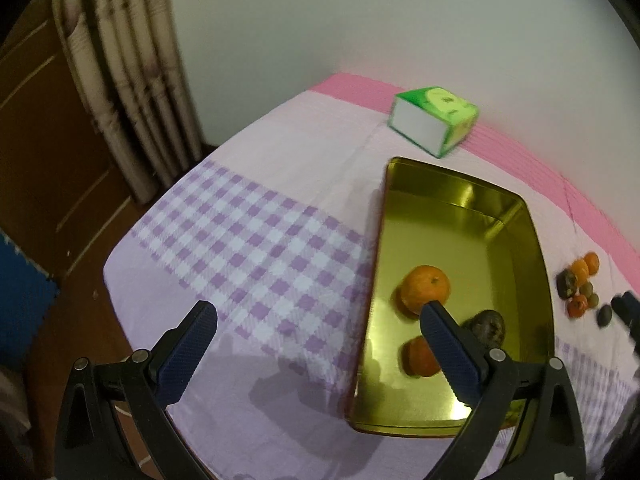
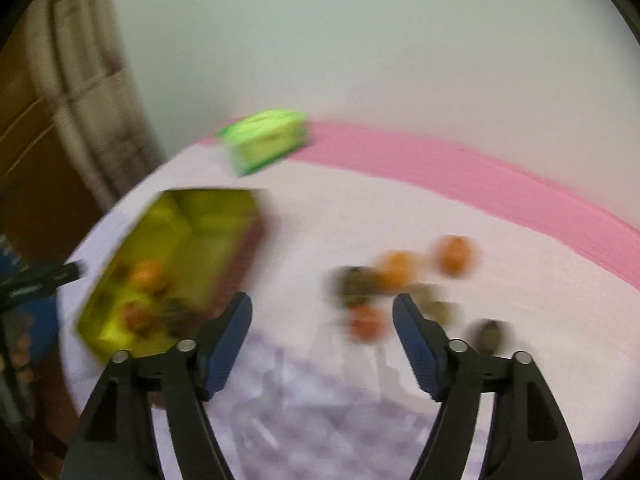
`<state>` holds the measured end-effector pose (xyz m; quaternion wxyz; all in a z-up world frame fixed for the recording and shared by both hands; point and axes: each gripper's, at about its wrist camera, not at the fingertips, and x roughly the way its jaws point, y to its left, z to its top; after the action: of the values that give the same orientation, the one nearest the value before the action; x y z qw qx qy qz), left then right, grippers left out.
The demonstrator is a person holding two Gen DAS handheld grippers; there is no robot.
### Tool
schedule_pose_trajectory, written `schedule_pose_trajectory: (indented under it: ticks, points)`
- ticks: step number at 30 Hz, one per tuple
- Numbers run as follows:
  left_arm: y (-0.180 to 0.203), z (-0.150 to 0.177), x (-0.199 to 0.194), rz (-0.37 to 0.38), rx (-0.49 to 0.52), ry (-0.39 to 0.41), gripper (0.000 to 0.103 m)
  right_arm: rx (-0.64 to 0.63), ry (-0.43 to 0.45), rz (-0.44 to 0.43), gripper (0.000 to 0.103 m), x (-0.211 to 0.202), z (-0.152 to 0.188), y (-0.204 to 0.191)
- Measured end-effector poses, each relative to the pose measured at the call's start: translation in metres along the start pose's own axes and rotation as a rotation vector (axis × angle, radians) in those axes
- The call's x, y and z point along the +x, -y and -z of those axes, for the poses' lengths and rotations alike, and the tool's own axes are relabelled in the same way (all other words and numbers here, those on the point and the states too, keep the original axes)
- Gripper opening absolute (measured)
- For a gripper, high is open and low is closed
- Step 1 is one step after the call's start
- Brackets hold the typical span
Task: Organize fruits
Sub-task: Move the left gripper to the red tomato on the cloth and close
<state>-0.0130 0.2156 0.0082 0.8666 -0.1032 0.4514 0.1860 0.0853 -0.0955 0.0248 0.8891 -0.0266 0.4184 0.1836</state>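
Note:
A gold tray [image 1: 448, 220] lies on the checked cloth, right of centre in the left wrist view. It holds two oranges [image 1: 425, 292] and a dark wrinkled fruit [image 1: 488, 326]. My left gripper [image 1: 318, 308] hangs open and empty over the tray's left rim. In the blurred right wrist view, my right gripper [image 2: 322, 299] is open above the cloth, nothing pressed between its pads. Loose fruits lie just past it: a small orange [image 2: 366, 322], a dark fruit [image 2: 356, 284], two more oranges [image 2: 456, 256] and small greenish ones [image 2: 436, 300]. The tray [image 2: 192, 232] is to its left.
A green tissue box [image 1: 434, 120] stands at the back of the table by the white wall. The table's left edge [image 1: 120, 256] drops off toward a curtain [image 1: 120, 60] and a wooden door. A pink strip of cloth [image 2: 480, 176] runs along the far side.

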Motion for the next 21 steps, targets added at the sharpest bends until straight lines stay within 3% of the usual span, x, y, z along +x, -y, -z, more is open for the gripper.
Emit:
schedule_pose_trajectory:
  ticks: [5, 11, 17, 21]
  points:
    - [0.021, 0.004, -0.011, 0.019, 0.088, 0.054, 0.101, 0.145, -0.002, 0.181, 0.075, -0.005, 0.016, 0.102]
    - [0.074, 0.008, -0.024, 0.085, 0.22, 0.053, 0.101, 0.239, -0.069, 0.33, 0.076, 0.01, 0.038, 0.184]
    - [0.148, 0.015, -0.028, 0.19, 0.344, 0.033, 0.101, 0.249, -0.107, 0.347, 0.076, 0.03, 0.044, 0.212]
    - [0.195, 0.021, -0.023, 0.258, 0.409, 0.01, 0.101, 0.203, -0.107, 0.341, 0.083, 0.036, 0.042, 0.213]
